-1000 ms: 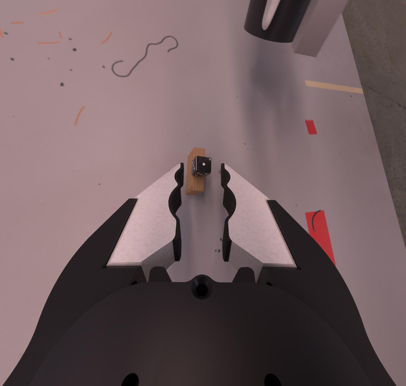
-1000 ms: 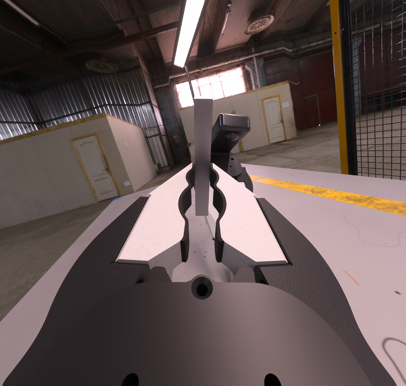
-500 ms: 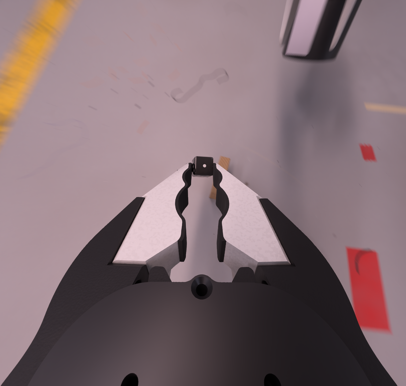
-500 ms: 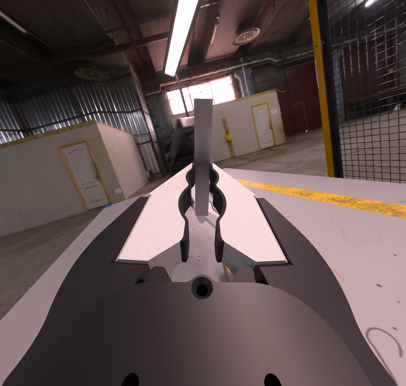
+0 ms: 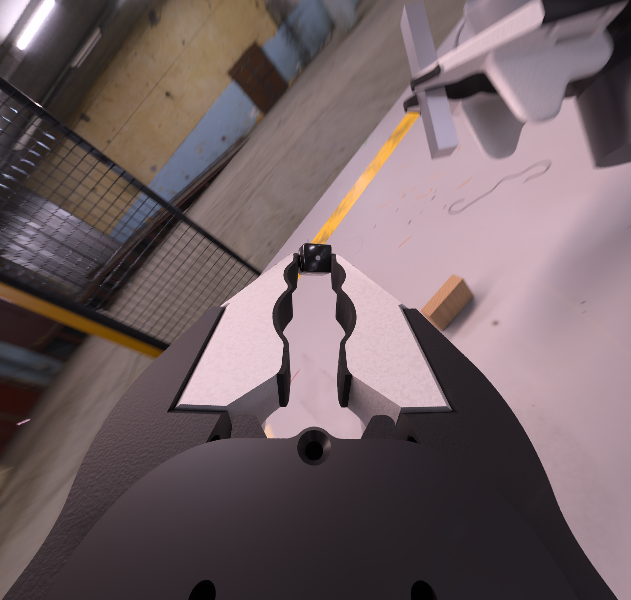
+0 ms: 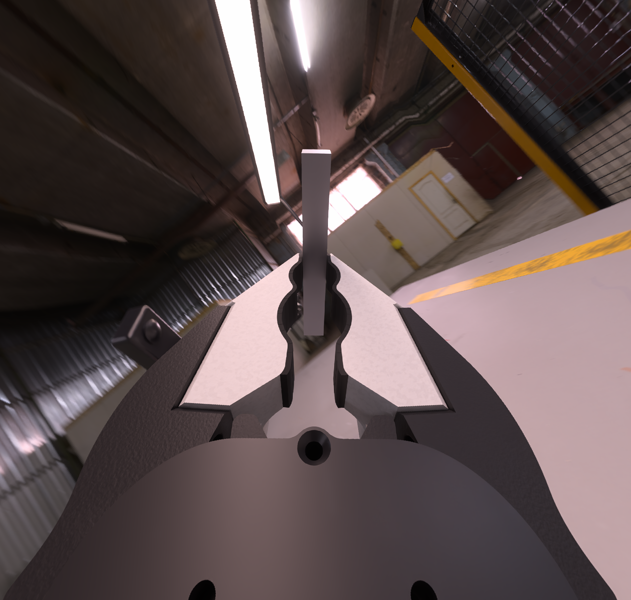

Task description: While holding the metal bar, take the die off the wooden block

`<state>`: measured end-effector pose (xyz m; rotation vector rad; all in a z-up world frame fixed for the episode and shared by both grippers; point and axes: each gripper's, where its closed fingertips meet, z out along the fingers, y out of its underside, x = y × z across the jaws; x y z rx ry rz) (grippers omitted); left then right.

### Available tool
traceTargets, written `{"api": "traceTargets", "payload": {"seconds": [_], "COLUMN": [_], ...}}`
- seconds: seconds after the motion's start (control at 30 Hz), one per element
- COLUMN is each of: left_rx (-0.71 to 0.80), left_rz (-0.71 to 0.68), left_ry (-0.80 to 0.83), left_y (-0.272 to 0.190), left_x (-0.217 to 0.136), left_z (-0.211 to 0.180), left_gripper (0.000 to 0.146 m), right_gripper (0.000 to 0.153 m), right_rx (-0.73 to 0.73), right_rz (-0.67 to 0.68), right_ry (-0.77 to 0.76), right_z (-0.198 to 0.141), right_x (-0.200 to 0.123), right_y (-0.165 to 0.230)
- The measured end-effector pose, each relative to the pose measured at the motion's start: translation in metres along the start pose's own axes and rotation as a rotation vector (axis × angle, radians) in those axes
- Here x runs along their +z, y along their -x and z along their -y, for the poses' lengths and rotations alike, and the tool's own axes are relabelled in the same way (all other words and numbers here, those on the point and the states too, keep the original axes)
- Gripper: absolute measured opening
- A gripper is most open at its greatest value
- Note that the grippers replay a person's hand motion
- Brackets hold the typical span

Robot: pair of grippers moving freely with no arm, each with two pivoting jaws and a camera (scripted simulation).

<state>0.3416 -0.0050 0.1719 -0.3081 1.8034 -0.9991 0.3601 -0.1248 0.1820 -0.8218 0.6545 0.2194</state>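
My left gripper (image 5: 314, 259) is shut on a small black die (image 5: 315, 258) at its fingertips and holds it up above the table. The wooden block (image 5: 447, 301) lies bare on the pale table (image 5: 532, 276), to the right of and below the left gripper. My right gripper (image 6: 314, 259) is shut on a flat grey metal bar (image 6: 315, 239) that stands up out of its fingertips. It also shows at the upper right of the left wrist view (image 5: 423, 82), with the bar (image 5: 430, 106) crosswise in it, above the table.
A yellow stripe (image 5: 368, 181) runs along the table's edge; concrete floor lies beyond. A wire mesh fence (image 5: 102, 228) with a yellow rail stands off the table. Scribbles and orange flecks (image 5: 491, 187) mark the tabletop. The left gripper's body (image 6: 143, 331) shows in the right wrist view.
My left gripper closed on the die, lifted it off the wooden block and swung up and left, tilting. My right gripper tilted upward, keeping the bar.
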Motion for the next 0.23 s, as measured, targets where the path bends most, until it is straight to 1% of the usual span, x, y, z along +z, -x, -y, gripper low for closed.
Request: {"api": "traceTargets", "payload": {"seconds": [0.1, 0.23], "left_rx": [0.148, 0.245], "left_rz": [0.072, 0.076], "left_ry": [0.136, 0.202], "left_y": [-0.005, -0.012], "left_x": [0.007, 0.017], "left_z": [0.002, 0.01], "left_gripper": [0.018, 0.018], "right_gripper": [0.012, 0.012], "right_rx": [0.152, 0.235], "right_rz": [0.028, 0.054], "right_ry": [-0.057, -0.083], "right_z": [0.002, 0.002], "right_x": [-0.004, -0.006], "right_y": [-0.006, -0.011]}}
